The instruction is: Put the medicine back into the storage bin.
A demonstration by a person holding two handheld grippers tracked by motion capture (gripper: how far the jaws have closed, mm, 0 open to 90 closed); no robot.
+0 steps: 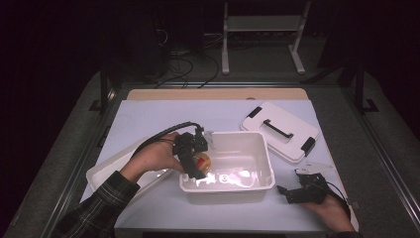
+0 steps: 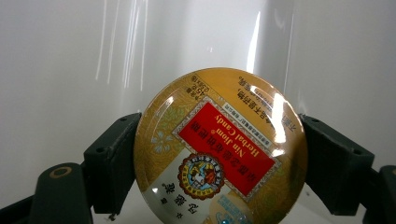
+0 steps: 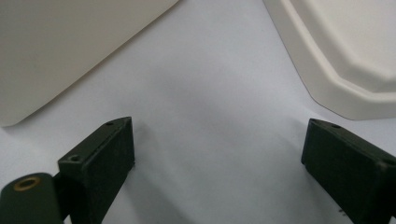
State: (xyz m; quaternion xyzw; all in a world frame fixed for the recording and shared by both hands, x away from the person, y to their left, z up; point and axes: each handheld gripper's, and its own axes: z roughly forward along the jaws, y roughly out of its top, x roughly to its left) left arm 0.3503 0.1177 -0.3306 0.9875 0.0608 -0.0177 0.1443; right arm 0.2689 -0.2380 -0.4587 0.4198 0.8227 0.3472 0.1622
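Observation:
A round gold candy tin (image 2: 219, 149) with a red label sits between the jaws of my left gripper (image 2: 219, 163), whose pads press on its two sides. In the high view that left gripper (image 1: 195, 166) reaches down into the left end of the white bin (image 1: 250, 183), with the candy tin (image 1: 204, 161) showing just beside the black body. My right gripper (image 1: 292, 193) rests low on the table to the right of the bin. Its jaws stand wide apart over bare tabletop, so the right gripper (image 3: 217, 163) is open and holds nothing.
The bin's white lid (image 1: 280, 131) with black handle and latches lies at the back right. A second white lid or tray (image 1: 106, 171) lies at the left under my left forearm. The white table covering (image 1: 163, 116) ends at a wooden edge at the back.

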